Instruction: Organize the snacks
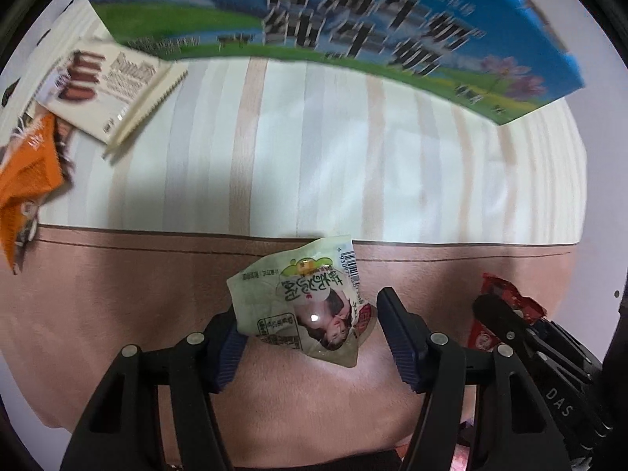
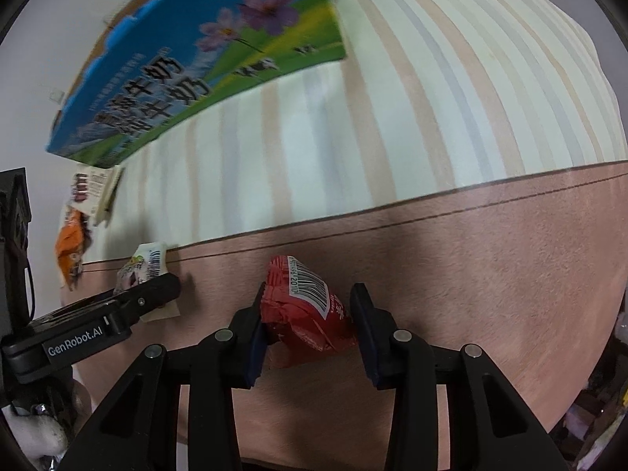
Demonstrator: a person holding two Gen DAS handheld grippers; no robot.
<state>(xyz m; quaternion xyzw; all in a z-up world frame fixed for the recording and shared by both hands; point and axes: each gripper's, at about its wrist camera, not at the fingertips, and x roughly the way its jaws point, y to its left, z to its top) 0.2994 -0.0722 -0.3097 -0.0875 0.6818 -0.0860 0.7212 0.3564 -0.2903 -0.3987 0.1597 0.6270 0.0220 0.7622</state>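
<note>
Far box (image 1: 353, 31) – blue sky, green meadow, purple flowers; cloth (image 1: 314, 157) – cream, peach, grey stripes; near packet (image 2: 310, 306) red.

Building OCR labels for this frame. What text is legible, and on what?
"GenRobot.AI" on the left claw body.
"DAS" on the right claw body.
"2010" beside the barcode on the red packet.
milk box: large Chinese characters, blurred.
pale packet: print too distorted to read.
white box, orange bag: blurred.
</note>
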